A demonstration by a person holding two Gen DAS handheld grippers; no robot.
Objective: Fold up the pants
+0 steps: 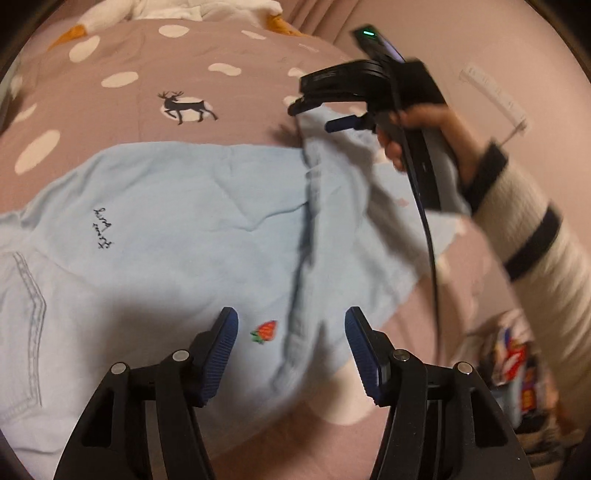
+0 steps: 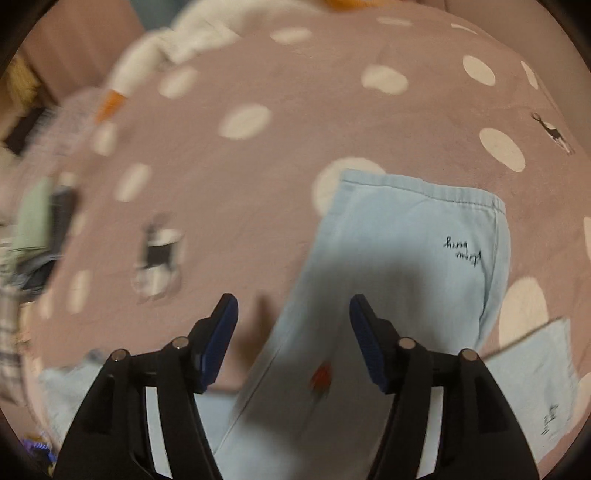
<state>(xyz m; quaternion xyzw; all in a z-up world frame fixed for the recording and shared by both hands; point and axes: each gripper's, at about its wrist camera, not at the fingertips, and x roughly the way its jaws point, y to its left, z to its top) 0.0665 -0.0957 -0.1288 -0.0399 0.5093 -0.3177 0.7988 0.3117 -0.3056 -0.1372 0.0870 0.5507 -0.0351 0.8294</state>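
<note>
Pale blue pants (image 1: 184, 221) lie spread on a dusty-pink bedspread (image 1: 92, 118) with white dots and a deer print. A small embroidered strawberry (image 1: 265, 331) sits between the blue pads of my left gripper (image 1: 291, 328), which hovers open over the cloth. At the upper right a hand in a striped sleeve holds my right gripper (image 1: 317, 116), open over a raised, blurred edge of the pants. In the right wrist view my right gripper (image 2: 293, 325) stands open above a pant leg (image 2: 399, 258), whose hem lies at the far end. The strawberry (image 2: 320, 377) is below the fingertips.
A white plush goose (image 1: 107, 14) with an orange beak lies at the head of the bed. Colourful packaging (image 1: 517, 354) sits beside the bed at the lower right. A white power strip (image 1: 495, 96) hangs on the pink wall. Blurred clutter (image 2: 37, 229) lines the left side.
</note>
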